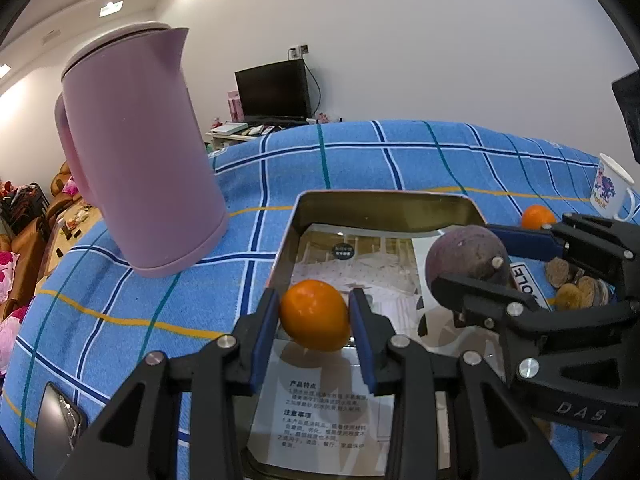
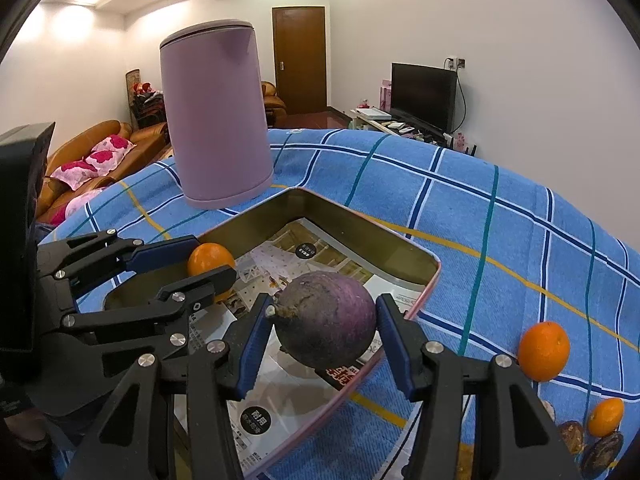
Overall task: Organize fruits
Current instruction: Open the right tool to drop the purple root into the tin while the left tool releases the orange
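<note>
My left gripper (image 1: 314,298) is shut on a small orange (image 1: 314,316), its blue pads pressing both sides, just above the paper lining at the left side of the metal tray (image 1: 380,196). In the right wrist view the same left gripper (image 2: 210,262) comes in from the left with that orange (image 2: 208,258) over the tray (image 2: 360,220). My right gripper (image 2: 323,302) is shut on a round purple fruit (image 2: 326,320), stem to the left, hanging over the tray's right part. The left wrist view shows this right gripper (image 1: 466,258) and the purple fruit (image 1: 464,254) at the right.
A tall pink kettle (image 1: 140,152) stands on the blue checked cloth (image 1: 360,152) left of the tray. Two loose oranges (image 2: 544,350) (image 2: 606,416) and dark dried fruits (image 2: 600,448) lie right of it. A white mug (image 1: 612,188) stands far right; a phone (image 1: 60,424) lies near left.
</note>
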